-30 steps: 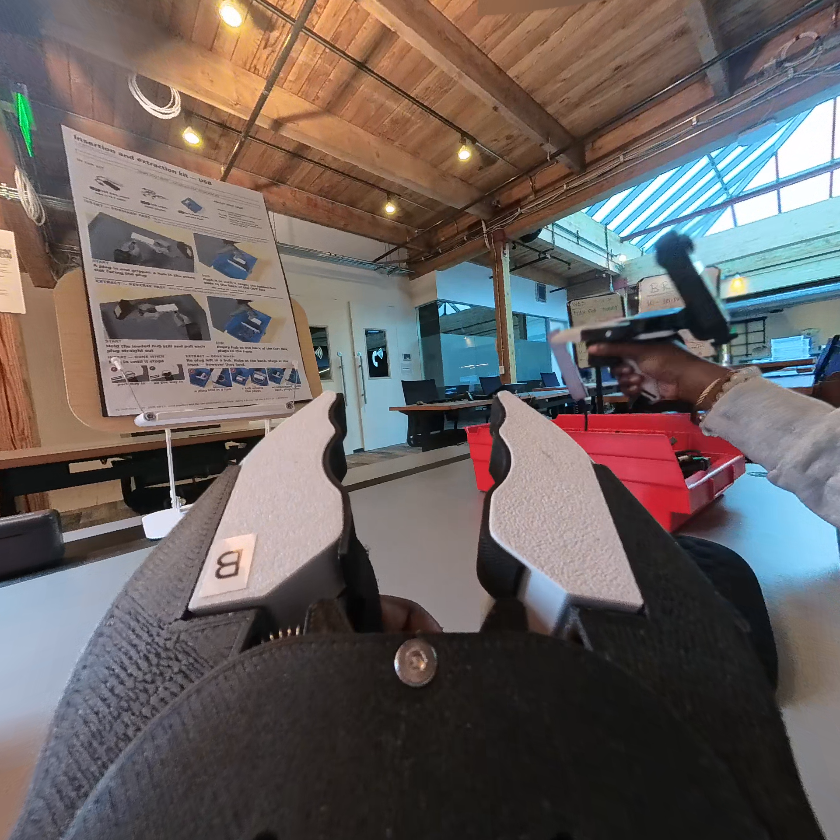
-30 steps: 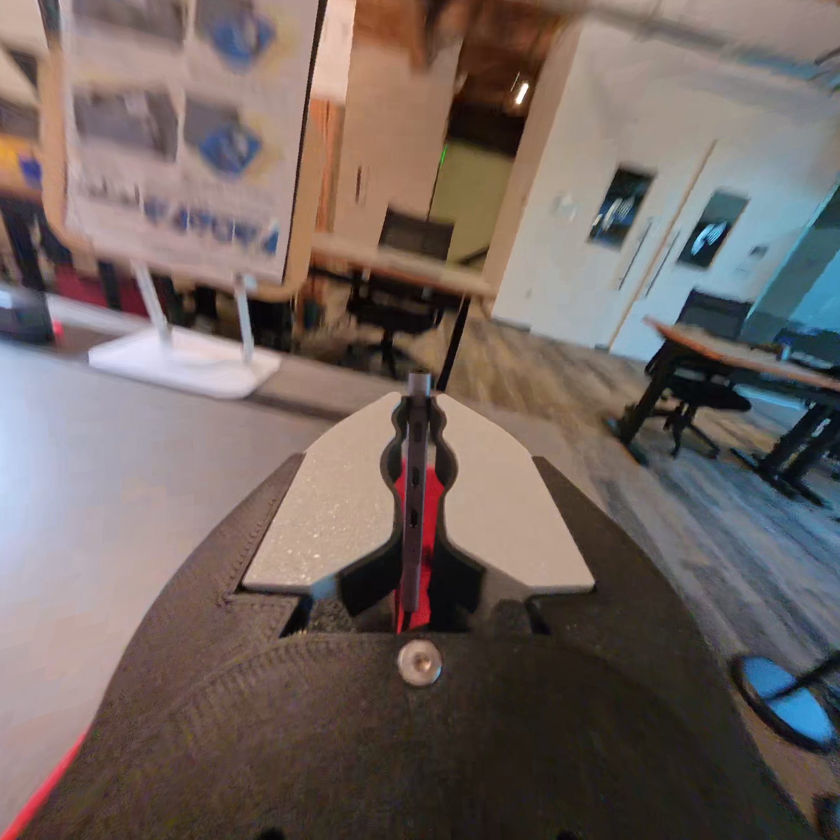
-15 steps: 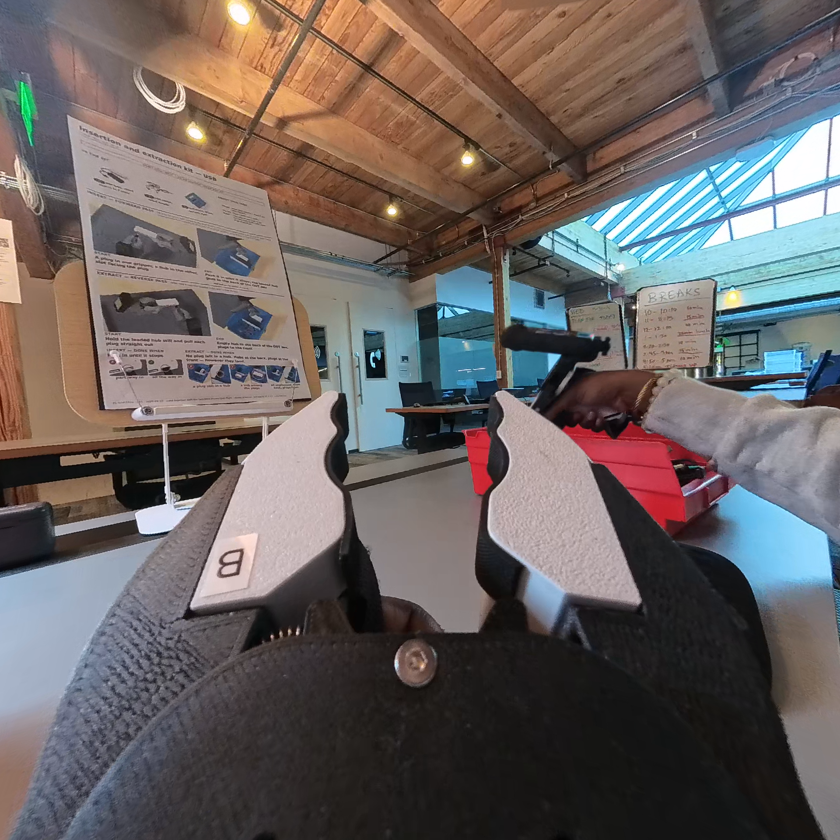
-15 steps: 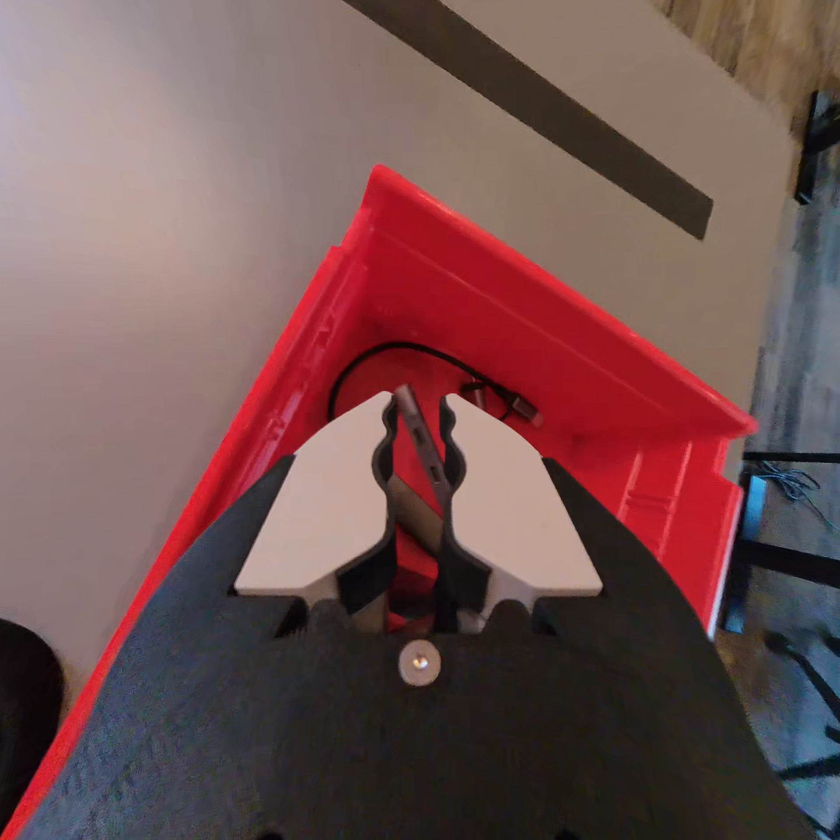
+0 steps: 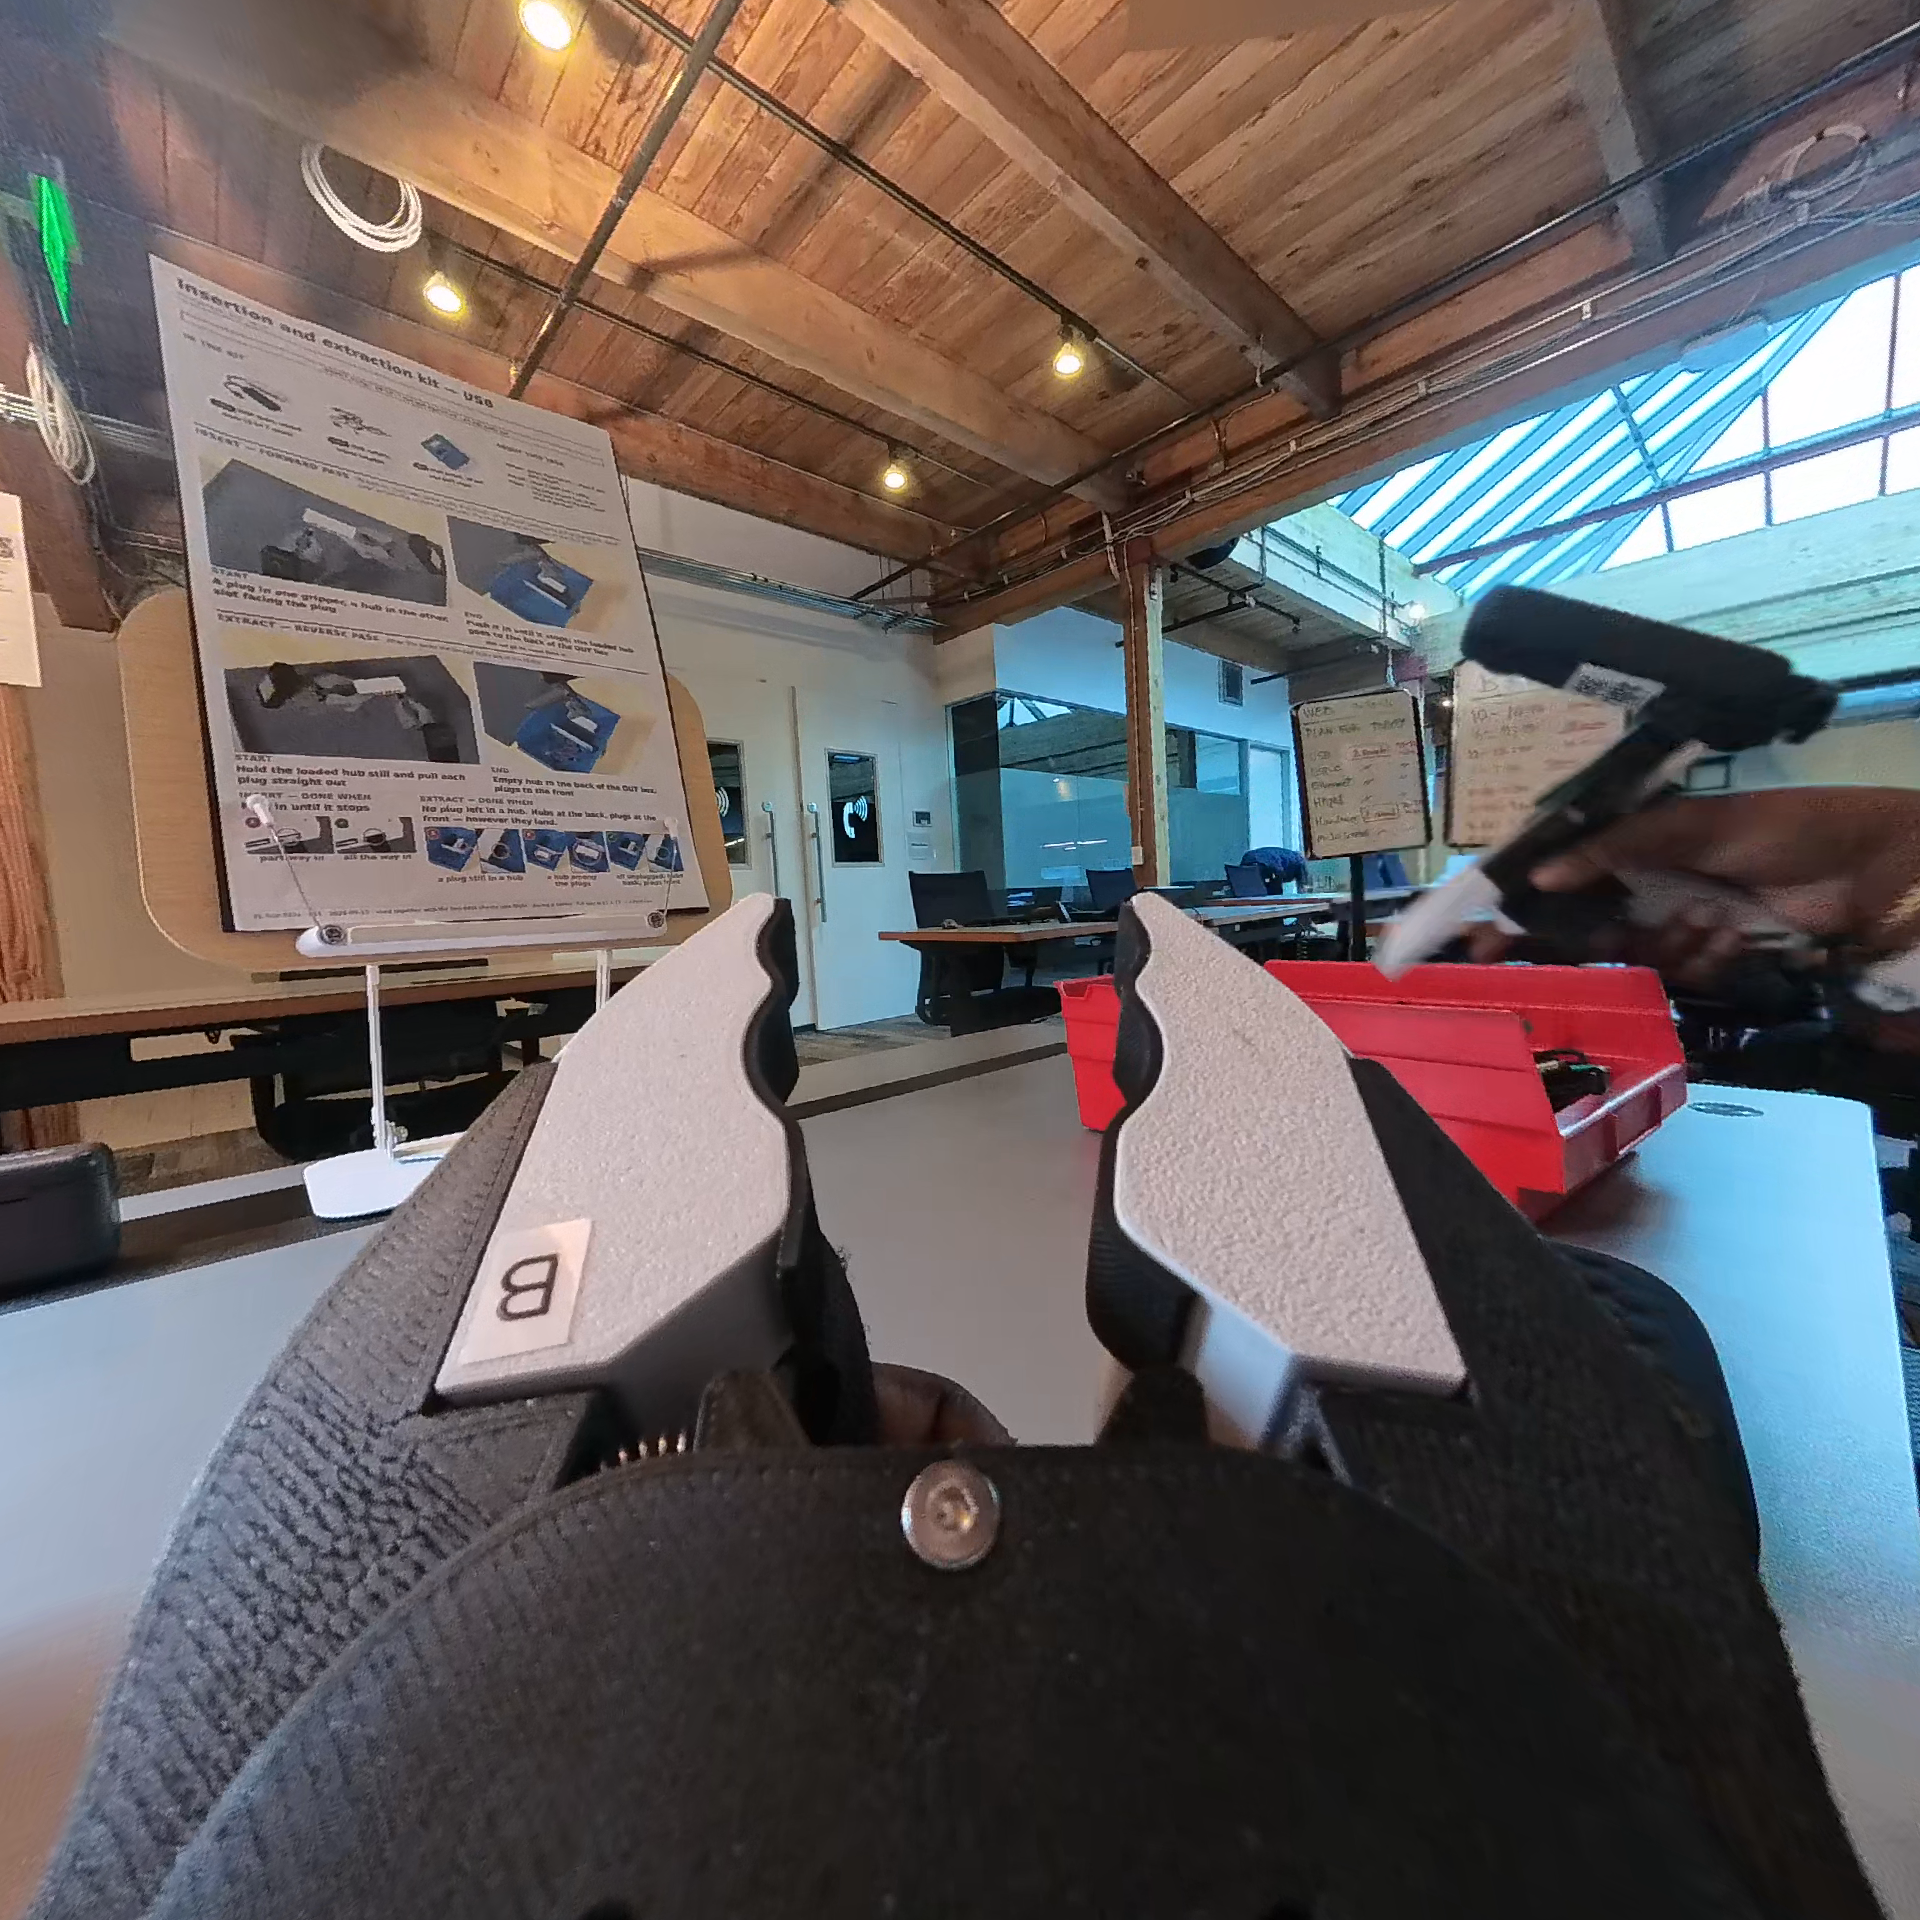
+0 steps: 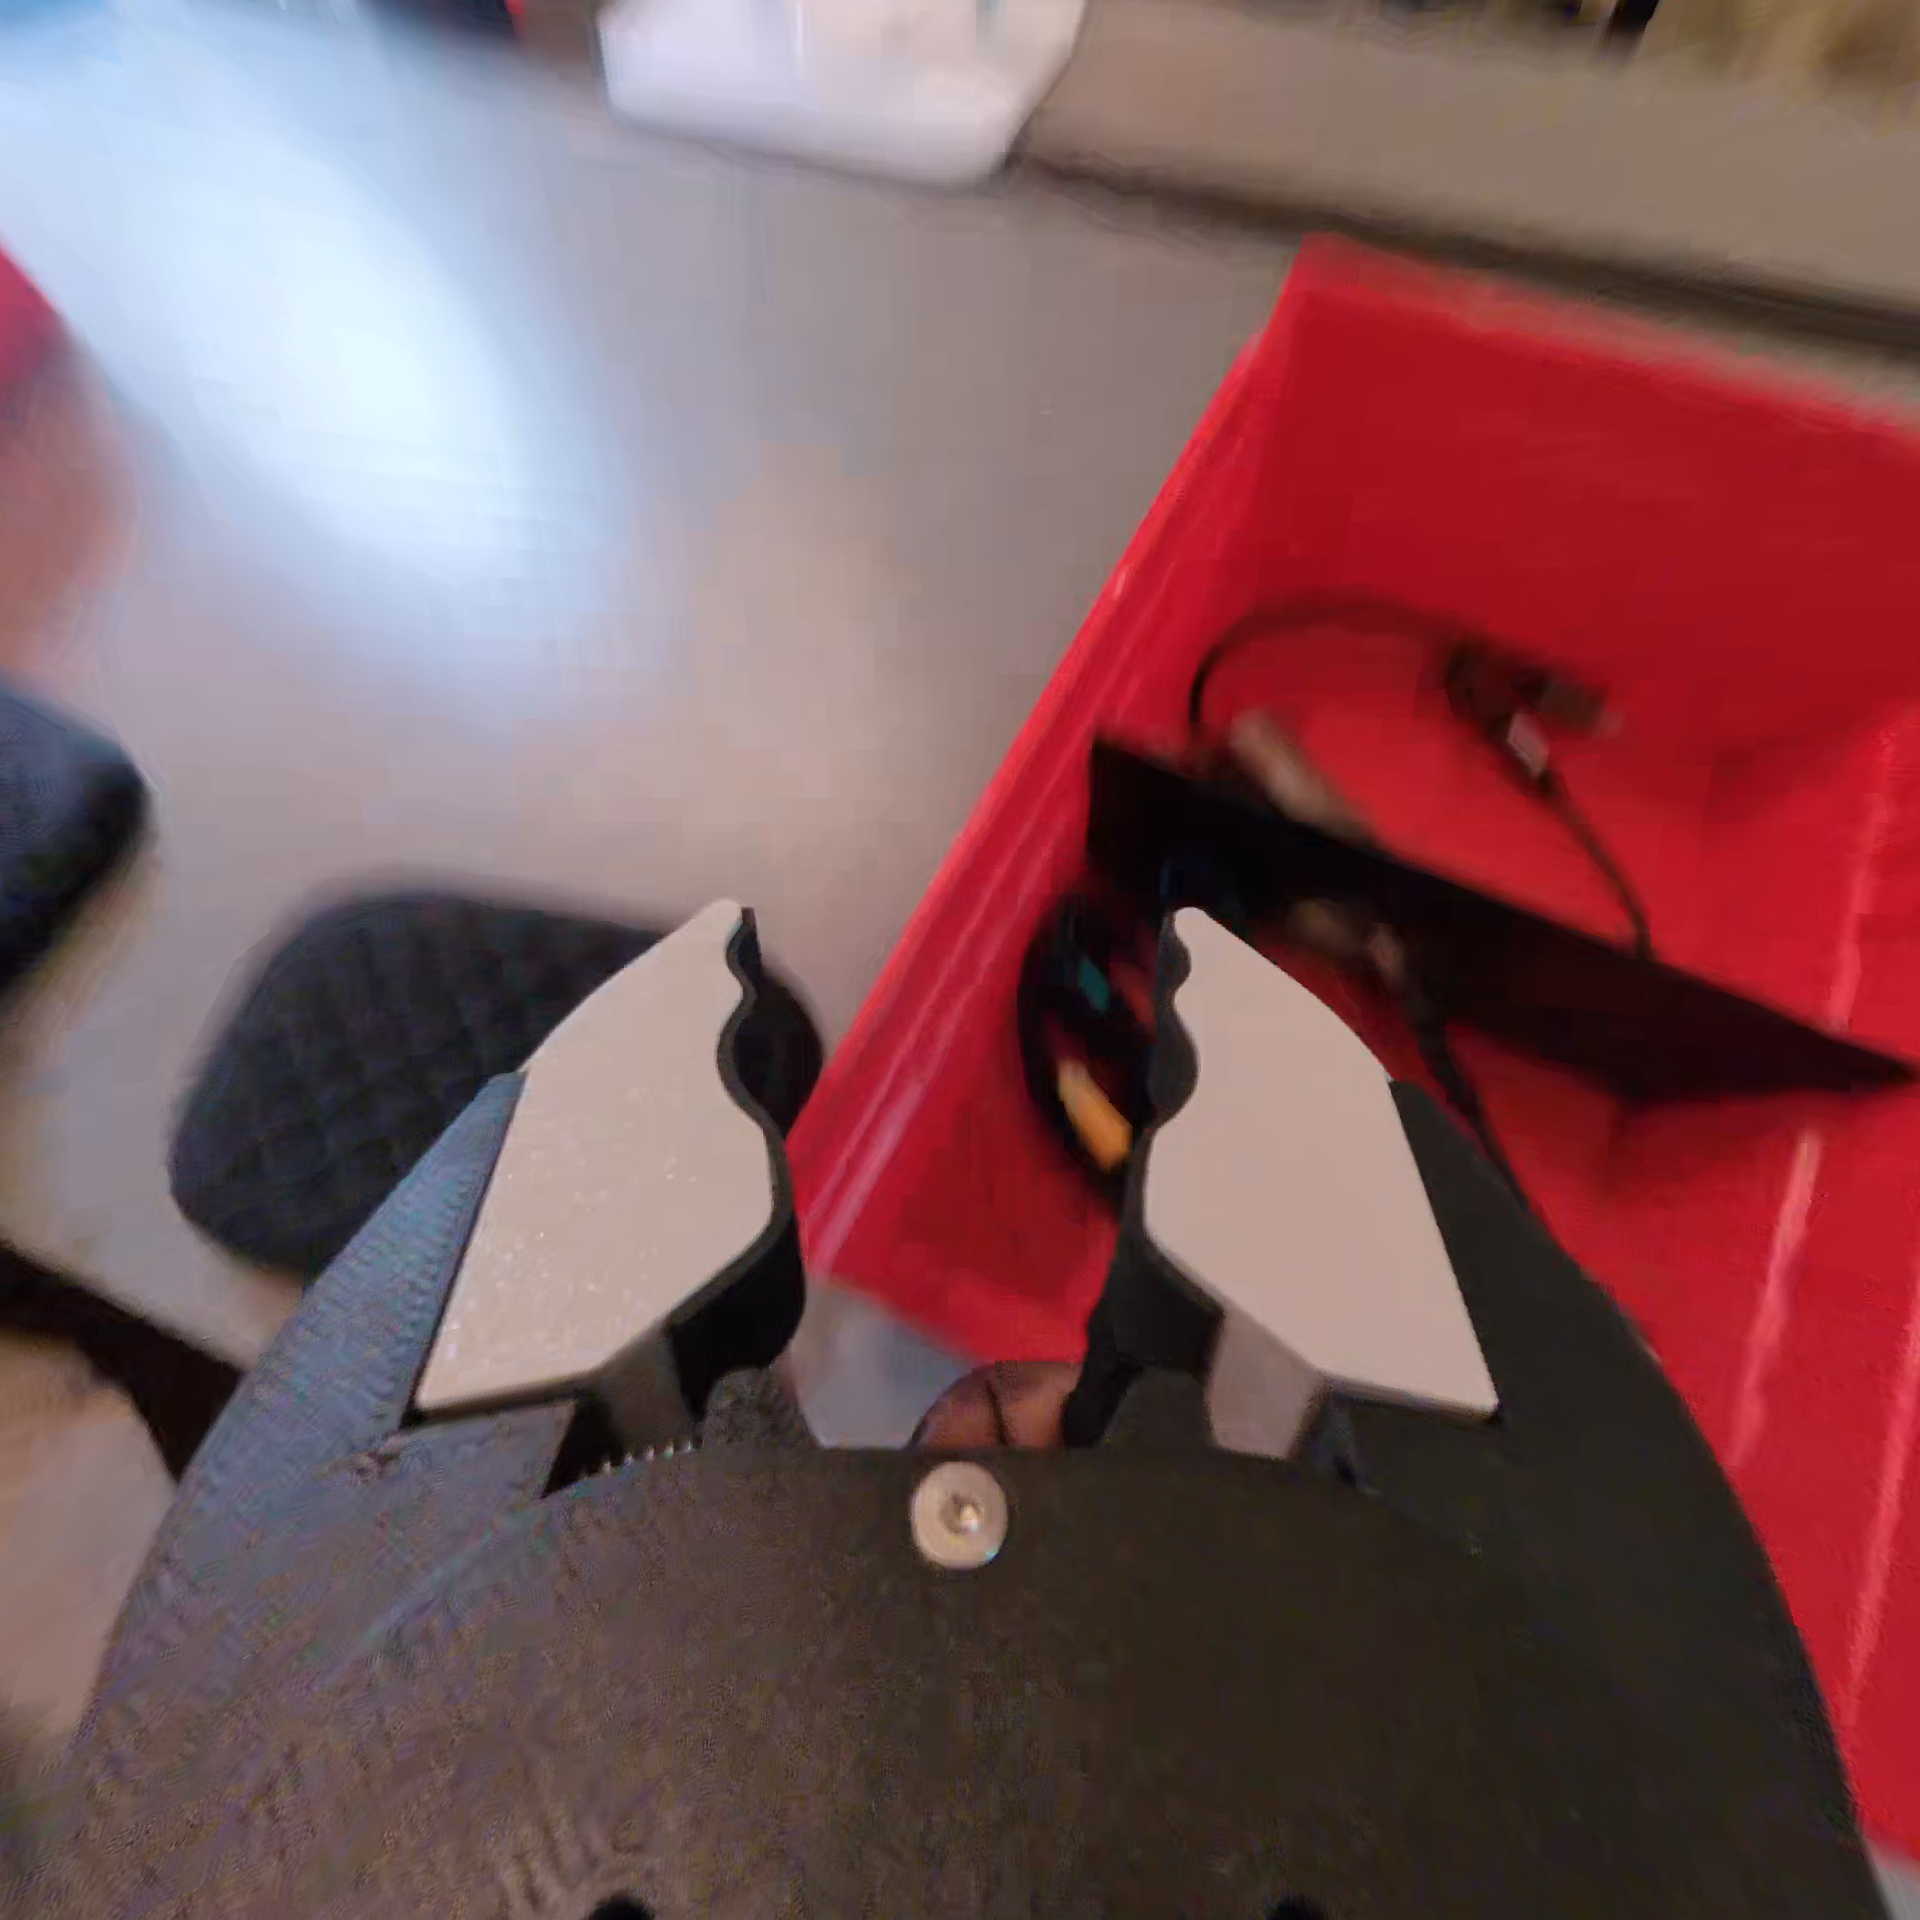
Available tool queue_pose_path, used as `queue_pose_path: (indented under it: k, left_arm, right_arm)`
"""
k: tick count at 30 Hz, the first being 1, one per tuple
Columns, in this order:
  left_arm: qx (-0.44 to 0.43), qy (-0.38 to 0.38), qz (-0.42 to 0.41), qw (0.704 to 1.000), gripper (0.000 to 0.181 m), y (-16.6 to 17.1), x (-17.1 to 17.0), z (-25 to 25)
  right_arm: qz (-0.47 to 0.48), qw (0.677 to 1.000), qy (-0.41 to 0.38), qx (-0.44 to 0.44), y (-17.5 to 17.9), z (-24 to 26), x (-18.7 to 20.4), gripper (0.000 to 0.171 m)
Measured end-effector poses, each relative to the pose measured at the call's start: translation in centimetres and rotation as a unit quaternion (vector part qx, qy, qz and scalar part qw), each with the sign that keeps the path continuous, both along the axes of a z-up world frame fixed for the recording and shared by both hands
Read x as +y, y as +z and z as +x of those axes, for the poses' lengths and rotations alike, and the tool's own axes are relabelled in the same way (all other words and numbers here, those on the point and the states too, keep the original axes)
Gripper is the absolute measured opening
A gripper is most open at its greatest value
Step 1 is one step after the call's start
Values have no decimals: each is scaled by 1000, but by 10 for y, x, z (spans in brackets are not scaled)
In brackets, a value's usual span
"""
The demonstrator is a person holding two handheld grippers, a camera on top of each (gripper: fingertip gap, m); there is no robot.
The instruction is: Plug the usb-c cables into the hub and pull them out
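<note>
My right gripper (image 6: 956,925) is open and empty, hovering over the near left wall of the red bin (image 6: 935,1039). The view is blurred by motion. In the bin lie a blurred greyish hub (image 6: 1276,753) with a thin black cable (image 6: 1299,618), a dark plug (image 6: 1522,707), and a small coil of cables with orange and teal ends (image 6: 1091,1049). My left gripper (image 5: 956,920) is open and empty, low over the grey table, pointing across the room. The right gripper (image 5: 1621,758) also shows in the left wrist view, held in a hand above the red bin (image 5: 1455,1081).
A dark slanted shape (image 6: 1507,956) crosses the bin floor. The left gripper's black body (image 6: 395,1070) lies left of the bin. An instruction sheet on a white stand (image 5: 416,665) stands at the table's far side, and a dark case (image 5: 52,1205) sits at the left edge. The right tips stand about 15 cm off the blurred greyish hub (image 6: 1276,753).
My right gripper has opened and let go of the hub, which now lies in the red bin. The right gripper has swung over the bin. The left gripper has stayed open and still.
</note>
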State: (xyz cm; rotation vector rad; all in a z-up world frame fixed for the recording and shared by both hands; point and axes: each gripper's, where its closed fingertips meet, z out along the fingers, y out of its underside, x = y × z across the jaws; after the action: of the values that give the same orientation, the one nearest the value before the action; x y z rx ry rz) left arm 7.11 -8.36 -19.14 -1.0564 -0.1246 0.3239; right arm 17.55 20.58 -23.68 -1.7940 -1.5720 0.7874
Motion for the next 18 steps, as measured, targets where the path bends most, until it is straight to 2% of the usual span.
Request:
queue_pose_path:
  k: [1, 4, 5, 6, 8, 10, 13, 18]
  left_arm:
    - [1, 0, 0, 1000, 59, 0, 0, 0]
    - [3, 1, -1, 1000, 59, 0, 0, 1]
    - [3, 2, -1, 1000, 59, 0, 0, 1]
    - [4, 2, -1, 1000, 59, 0, 0, 1]
    - [5, 2, -2, 1000, 59, 0, 0, 1]
    - [4, 3, 0, 1000, 59, 0, 0, 1]
    - [-1, 0, 0, 1000, 59, 0, 0, 0]
    - [5, 0, 3, 1000, 59, 1, -1, 2]
  right_arm:
    - [26, 998, 7, -56, -18, 17, -10, 76]
    - [79, 981, 49, -172, -64, 51, -35, 66]
    - [124, 974, 42, -186, -67, 47, -27, 66]
    - [159, 970, 13, -181, -66, 39, -15, 49]
    - [117, 979, 21, -165, -72, 21, -27, 18]
    - [141, 981, -9, -130, -72, 1, -21, 17]
    - [204, 969, -26, -136, -71, -17, -11, 18]
    - [179, 976, -11, -121, -72, -59, -12, 20]
